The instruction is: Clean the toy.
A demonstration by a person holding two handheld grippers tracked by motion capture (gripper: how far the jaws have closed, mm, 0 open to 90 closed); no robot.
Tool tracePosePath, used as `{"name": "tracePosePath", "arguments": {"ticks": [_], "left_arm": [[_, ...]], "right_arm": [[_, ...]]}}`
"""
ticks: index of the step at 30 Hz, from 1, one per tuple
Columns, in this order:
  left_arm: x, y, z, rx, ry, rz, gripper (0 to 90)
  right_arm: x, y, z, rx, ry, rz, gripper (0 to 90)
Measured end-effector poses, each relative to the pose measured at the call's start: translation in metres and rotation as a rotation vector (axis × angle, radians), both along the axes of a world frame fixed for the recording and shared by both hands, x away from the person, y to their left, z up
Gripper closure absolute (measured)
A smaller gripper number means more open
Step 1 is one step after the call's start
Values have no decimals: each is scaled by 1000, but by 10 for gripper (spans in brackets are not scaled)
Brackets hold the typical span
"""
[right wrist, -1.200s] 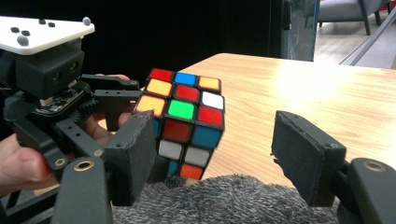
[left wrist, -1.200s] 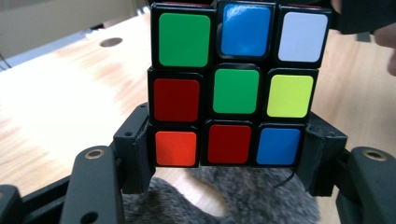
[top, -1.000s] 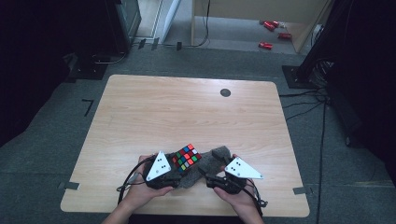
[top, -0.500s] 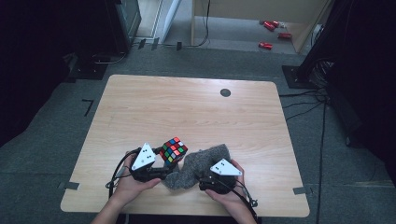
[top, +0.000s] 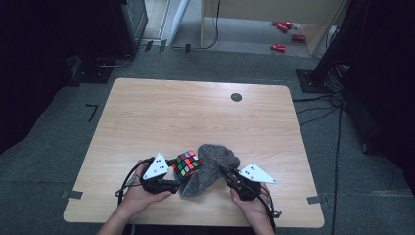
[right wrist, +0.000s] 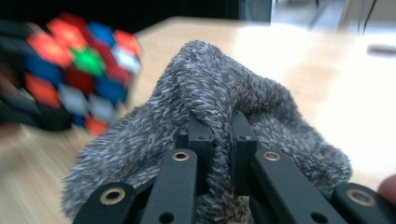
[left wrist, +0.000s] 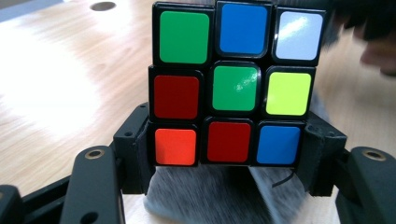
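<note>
A scrambled puzzle cube [top: 186, 163] [left wrist: 233, 84] is clamped by its lower row between the jaws of my left gripper [top: 175, 175] [left wrist: 229, 158], which is shut on it just above the table. A grey fuzzy cloth [top: 213, 161] [right wrist: 210, 93] lies bunched beside and under the cube, and it shows below the cube in the left gripper view [left wrist: 210, 196]. My right gripper [top: 224, 172] [right wrist: 218, 135] has just been closing, and a fold of the cloth is pinched between its jaws. In the right gripper view the cube [right wrist: 79, 70] is blurred at the left.
The wooden table [top: 195, 117] stretches away beyond both hands, with a round black grommet [top: 236, 97] near its far edge. Both hands are close to the near edge. Red items [top: 279, 47] lie on the floor behind the table.
Both hands first shifted left with cube and cloth. The right hand has since swung back to the right, and its jaws now pinch the cloth. The cube stays gripped.
</note>
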State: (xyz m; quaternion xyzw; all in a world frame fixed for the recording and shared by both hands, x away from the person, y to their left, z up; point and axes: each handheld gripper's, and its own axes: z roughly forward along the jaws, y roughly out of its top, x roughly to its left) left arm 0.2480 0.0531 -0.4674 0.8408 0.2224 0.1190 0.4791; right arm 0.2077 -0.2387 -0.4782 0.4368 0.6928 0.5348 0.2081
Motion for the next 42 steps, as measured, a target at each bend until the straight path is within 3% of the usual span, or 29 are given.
{"name": "tracePosePath", "arguments": {"ticks": [6,9,15,21,24,28,35,38,42], "left_arm": [[-5,-11,-4,33,11,-39,347],[-9,-19,-5,58,-2,-59,348],[-19,-31,-7,94,-36,-93,348],[-15,-24,-2,43,-19,-84,349],[-16,-26,-3,54,-22,-88,349],[-17,-29,-4,79,-34,-87,350],[-16,-26,-1,47,-17,-92,350],[-15,-26,-1,47,-11,-86,350],[-16,-29,-2,82,-26,-75,350]], "right_arm": [[-14,-5,26,87,-126,35,846],[-16,0,29,120,-115,100,845],[-19,22,25,85,-100,172,845],[-12,12,18,85,-55,107,847],[-13,13,19,99,-53,125,847],[-19,21,25,113,-91,189,847],[-11,11,18,108,-47,127,848],[-15,14,22,111,-69,149,848],[-19,19,24,99,-88,172,848]]}}
